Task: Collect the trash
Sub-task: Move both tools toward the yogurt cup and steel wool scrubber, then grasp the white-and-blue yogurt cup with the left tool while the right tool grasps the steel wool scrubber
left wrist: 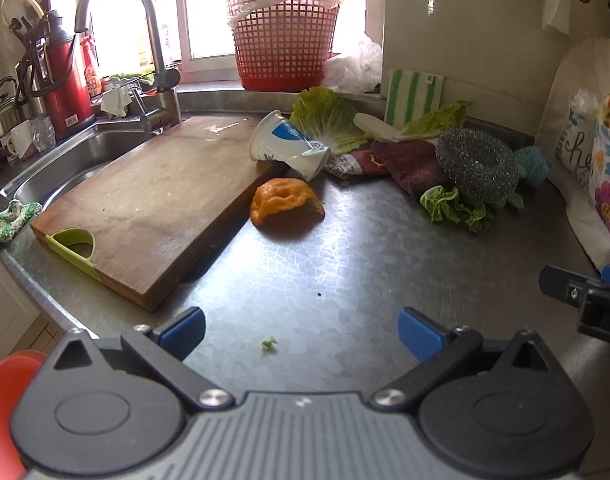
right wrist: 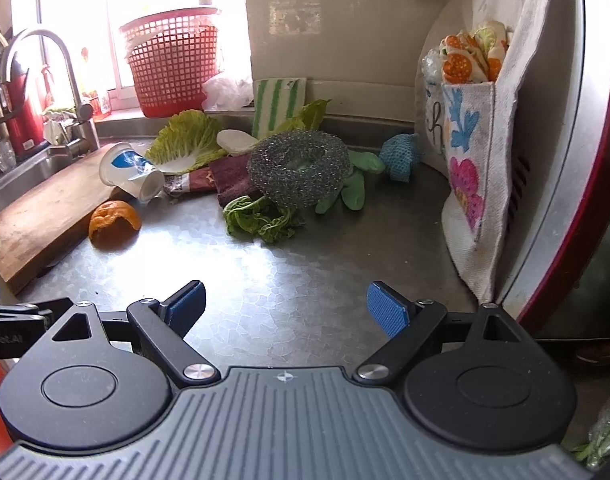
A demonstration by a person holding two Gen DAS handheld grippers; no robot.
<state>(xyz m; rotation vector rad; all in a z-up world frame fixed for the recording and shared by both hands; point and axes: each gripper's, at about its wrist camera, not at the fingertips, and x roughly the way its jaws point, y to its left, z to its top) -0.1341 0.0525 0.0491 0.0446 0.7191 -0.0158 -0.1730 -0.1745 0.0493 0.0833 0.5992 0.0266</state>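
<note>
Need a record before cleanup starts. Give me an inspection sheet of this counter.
Surface: metal counter, mostly bare in front, a small green scrap near the left tongs.
Job's things: orange peel beside the cutting board; crushed paper cup tipped on the board's far corner; cabbage leaves; wilted greens; printed wrapper.
Clutter: steel scourer, dark red cloth, green glove, blue mesh scrubber, striped sponge.
Grippers: left tongs and right tongs open, holding nothing.
Cables: nothing seen.
Surroundings: sink, faucet, red basket at the window, floral fabric organiser.
</note>
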